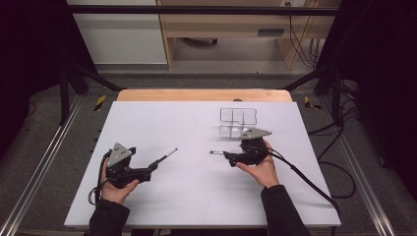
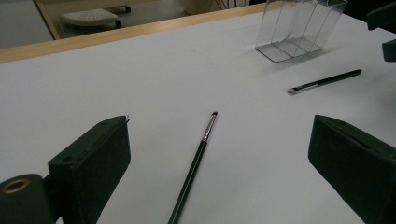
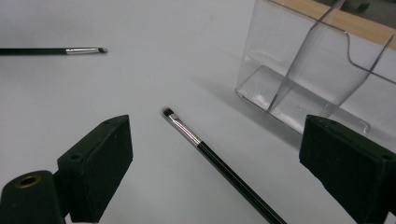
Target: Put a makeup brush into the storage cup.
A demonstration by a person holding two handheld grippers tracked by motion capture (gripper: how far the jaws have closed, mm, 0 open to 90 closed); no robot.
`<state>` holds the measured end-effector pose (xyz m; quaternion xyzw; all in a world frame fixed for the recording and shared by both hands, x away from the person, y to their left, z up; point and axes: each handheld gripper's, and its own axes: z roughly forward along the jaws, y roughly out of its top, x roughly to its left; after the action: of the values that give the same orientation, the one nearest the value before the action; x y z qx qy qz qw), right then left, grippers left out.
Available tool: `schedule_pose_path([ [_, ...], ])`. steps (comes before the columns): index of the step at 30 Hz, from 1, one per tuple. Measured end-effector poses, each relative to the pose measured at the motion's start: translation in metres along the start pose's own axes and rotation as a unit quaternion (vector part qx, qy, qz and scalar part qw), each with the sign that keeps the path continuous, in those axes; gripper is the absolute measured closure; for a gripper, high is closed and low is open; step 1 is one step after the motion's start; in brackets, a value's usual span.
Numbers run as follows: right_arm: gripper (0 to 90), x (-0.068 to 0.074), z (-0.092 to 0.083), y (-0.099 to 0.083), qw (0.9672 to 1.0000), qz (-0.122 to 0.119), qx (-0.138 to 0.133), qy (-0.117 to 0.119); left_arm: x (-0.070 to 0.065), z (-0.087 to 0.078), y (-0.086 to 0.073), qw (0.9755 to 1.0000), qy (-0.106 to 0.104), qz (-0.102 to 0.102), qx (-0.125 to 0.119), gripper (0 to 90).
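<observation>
Now my right hand-held gripper (image 3: 215,163) stands open astride a black brush (image 3: 219,163) lying on the bench (image 3: 70,93); my left hand-held gripper (image 2: 219,163) gapes too.

The white table (image 1: 162,123) has a wooden edge (image 1: 204,95) at 12 o'clock. Past it stands a light wooden shelf (image 1: 231,24) on a grey floor (image 1: 54,142). A white cabinet (image 1: 118,34) is at 11 o'clock. Black cables (image 1: 339,162) lie at 3 o'clock. Both sides are dark.
</observation>
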<state>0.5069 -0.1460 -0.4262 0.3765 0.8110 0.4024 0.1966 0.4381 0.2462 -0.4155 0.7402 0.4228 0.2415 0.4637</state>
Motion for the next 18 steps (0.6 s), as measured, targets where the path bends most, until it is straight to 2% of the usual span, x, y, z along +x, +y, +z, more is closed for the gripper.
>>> schedule_pose_path([
  [1, 10.9, 0.000, 0.007, 0.001, 0.9999, -0.006, 0.014, -0.002, 0.000, 0.000, 0.000, 1.0000, 0.000, -0.001, -0.001, 4.9],
  [3, 12.2, 0.000, 0.013, 0.002, 0.9997, -0.009, 0.023, -0.002, 0.000, 0.000, 0.000, 1.0000, -0.001, 0.000, -0.002, 5.0],
  [7, 13.4, 0.000, 0.023, 0.002, 0.9995, -0.012, 0.030, -0.001, 0.000, 0.000, 0.000, 1.0000, -0.003, -0.001, -0.001, 5.1],
  [13, 16.9, -0.001, 0.038, -0.002, 0.9982, -0.013, 0.058, -0.003, -0.001, -0.001, 0.001, 1.0000, -0.006, 0.001, -0.003, 5.2],
  [18, 22.8, -0.002, 0.046, -0.006, 0.9971, -0.013, 0.075, 0.001, -0.001, -0.001, 0.001, 1.0000, -0.007, 0.001, -0.002, 5.4],
])
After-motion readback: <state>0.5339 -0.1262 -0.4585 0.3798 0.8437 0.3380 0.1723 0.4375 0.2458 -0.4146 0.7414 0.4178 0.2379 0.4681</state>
